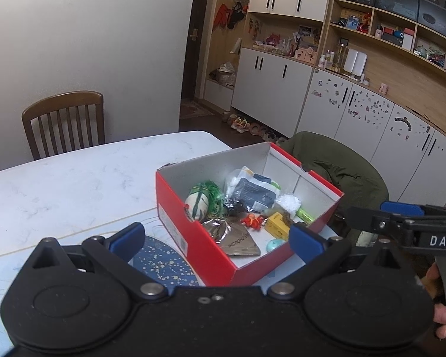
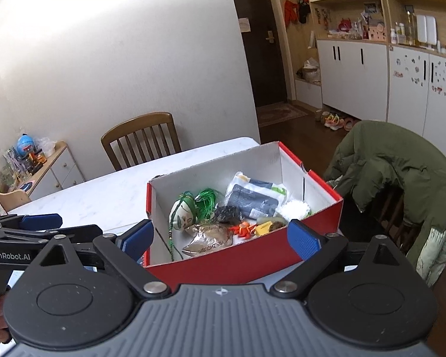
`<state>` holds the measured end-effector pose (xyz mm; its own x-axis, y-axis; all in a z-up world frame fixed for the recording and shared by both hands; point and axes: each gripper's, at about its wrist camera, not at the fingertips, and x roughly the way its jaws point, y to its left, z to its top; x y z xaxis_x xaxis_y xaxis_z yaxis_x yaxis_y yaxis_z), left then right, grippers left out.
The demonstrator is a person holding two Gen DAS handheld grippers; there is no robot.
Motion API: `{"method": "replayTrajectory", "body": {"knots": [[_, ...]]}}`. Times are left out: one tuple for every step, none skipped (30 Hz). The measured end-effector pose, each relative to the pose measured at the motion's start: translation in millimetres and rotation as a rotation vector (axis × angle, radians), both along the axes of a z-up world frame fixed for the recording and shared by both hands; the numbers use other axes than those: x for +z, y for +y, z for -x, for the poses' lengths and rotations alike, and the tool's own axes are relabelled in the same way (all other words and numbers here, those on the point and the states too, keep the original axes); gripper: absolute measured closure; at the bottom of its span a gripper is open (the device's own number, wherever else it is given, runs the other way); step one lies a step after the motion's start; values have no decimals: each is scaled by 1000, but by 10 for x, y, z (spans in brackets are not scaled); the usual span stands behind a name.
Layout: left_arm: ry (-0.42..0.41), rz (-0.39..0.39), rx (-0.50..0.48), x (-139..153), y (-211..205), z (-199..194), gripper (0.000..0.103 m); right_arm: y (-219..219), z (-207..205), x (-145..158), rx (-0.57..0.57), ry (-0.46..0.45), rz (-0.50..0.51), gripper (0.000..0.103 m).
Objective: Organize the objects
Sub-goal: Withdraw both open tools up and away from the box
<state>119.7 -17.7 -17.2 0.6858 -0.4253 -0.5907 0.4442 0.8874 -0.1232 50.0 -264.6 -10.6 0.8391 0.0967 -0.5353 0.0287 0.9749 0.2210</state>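
Red cardboard box (image 1: 193, 232) is sitting on the white marble table (image 1: 59, 184), near its right edge, lid off, w/ most of the loose stuff already lying inside. Left gripper (image 1: 217, 239) is hovering just in front of the box, jaws spread wide, gripping nothing. Right gripper (image 2: 220, 239) is doing the same from the other side: released, empty, fingers straddling the near wall of the box.

Risks, as I'm judging them:
- Box is lying close to the table edge beside the chair w/ the green jacket (image 2: 401, 178); a push from either gripper could be sliding it off.
- Items are piled and overlapping, so a pinch on one could be dragging a neighbour out, esp. the green cord bundle (image 2: 206, 200), whose strands are trailing.
- Foil pouch (image 2: 211, 239) is looking slick and flat; jaws may be slipping off it.
- The two grippers are working close together and could be bumping each other.

Count inside the box, approx: 1 painted egg-shaped toy (image 1: 196, 203), 1 green cord bundle, 1 grey packet (image 1: 252, 193), 1 foil pouch, 1 orange figure (image 1: 252, 221), 1 yellow carton (image 1: 278, 226), 1 white fluffy ball (image 1: 288, 202), 1 pale blue round thing (image 1: 273, 245), 1 dark crumpled wrapper (image 2: 227, 214). More may be hiding underneath. Outside: 2 chairs, 1 table.
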Motion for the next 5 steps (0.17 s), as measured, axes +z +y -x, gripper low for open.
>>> {"method": "replayTrajectory", "body": {"knots": [[-1,1,2,3,19,-2,0,12,0,-1,0,1,-3,6],[0,3,0,5,41,-4,0,25,1,-3,-2,1,-4,6],[3,5,-2,4,61,-10,0,44,5,-3,-3,0,-3,6],[4,5,-1,3,86,-16,0,67,11,-5,-3,-1,-1,6],[5,5,3,-2,120,-27,0,96,15,-11,-2,0,2,6]]}}
